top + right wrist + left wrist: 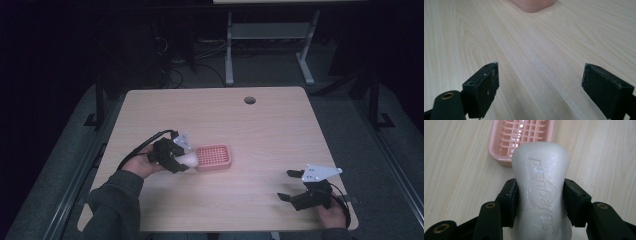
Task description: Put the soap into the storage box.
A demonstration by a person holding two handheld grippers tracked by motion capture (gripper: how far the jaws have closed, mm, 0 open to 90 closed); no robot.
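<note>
The left gripper (181, 159) sits at the left of the table (260, 120), just beside the pink soap dish (214, 156), and it carries a white bar of soap (541, 192). In the left gripper view the two black pads (510, 202) press on the bar's long sides at its slightly narrowed waist, with the embossed brand face turned up and the bar's far end hanging over the near rim of the dish (499, 157).

As a judgement: the bar is a stiff, fairly dense solid, not fragile, but its smooth, waxy skin will slip readily, and its rounded edges offer little to bite on. The waist is the sensible place to take it, since the flare at each end keeps it from sliding lengthwise out of the pads. Squeezing hard may dent or mark the surface; a firm, steady hold is enough. The slotted grid of the dish should take the bar flat.

Farther right, near the table's front edge, the right gripper (291, 185) hovers with its jaws spread wide and nothing between them; its fingertips (486, 87) frame bare wood, and the dish (531, 5) lies well beyond.
</note>
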